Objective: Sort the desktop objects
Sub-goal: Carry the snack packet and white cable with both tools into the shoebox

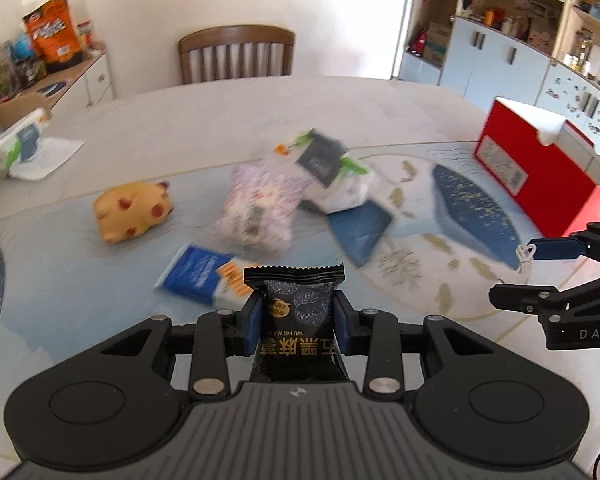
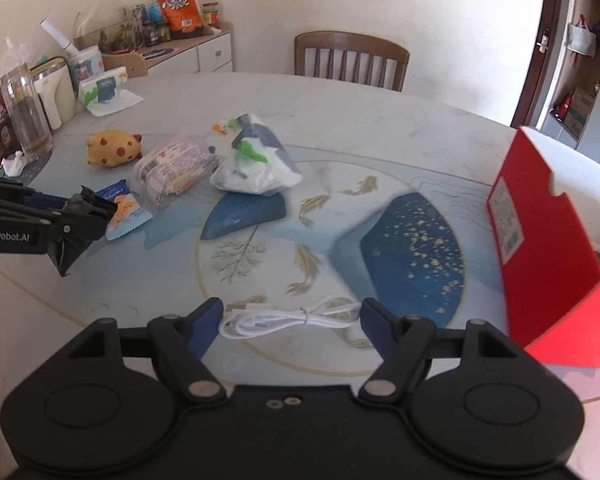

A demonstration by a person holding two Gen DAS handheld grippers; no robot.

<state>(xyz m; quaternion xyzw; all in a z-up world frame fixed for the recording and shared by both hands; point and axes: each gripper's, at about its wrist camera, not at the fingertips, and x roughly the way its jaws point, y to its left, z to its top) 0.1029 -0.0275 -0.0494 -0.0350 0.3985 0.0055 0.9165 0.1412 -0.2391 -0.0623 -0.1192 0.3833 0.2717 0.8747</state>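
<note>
Left gripper (image 1: 294, 312): jaws clenched on a black snack packet (image 1: 295, 300). Blue pads press both its sides, crimped top edge sticks out past the fingertips. Packet is off the table (image 1: 228, 120), upright between my fingers.

Right gripper (image 2: 291, 316): jaws wide, grasping a coiled white USB cable (image 2: 284, 318). Each blue pad touches one end of the coil, which spans the gap and hangs clear of the table. From the left camera the same cable shows as a small white loop at the right gripper's fingertip, far right edge.

Rest of the pile on the table:
- Blue-and-orange snack packet (image 1: 204, 276), just beyond the left gripper, flat.
- Clear bag with purple print and barcode (image 1: 260, 208), centre, blurred.
- White plastic bag with a dark card and green bits (image 1: 332, 176), touching the clear bag's right side, partly over a dark blue patch printed on the table.
- Yellow spotted plush toy (image 1: 134, 210), left of the clear bag, apart from it.
- Red open box (image 2: 548, 240), right side, upright, near the right gripper.
- Tissue pack (image 1: 20, 144), far left.
- Wooden chair (image 1: 236, 54) at the far edge.
</note>
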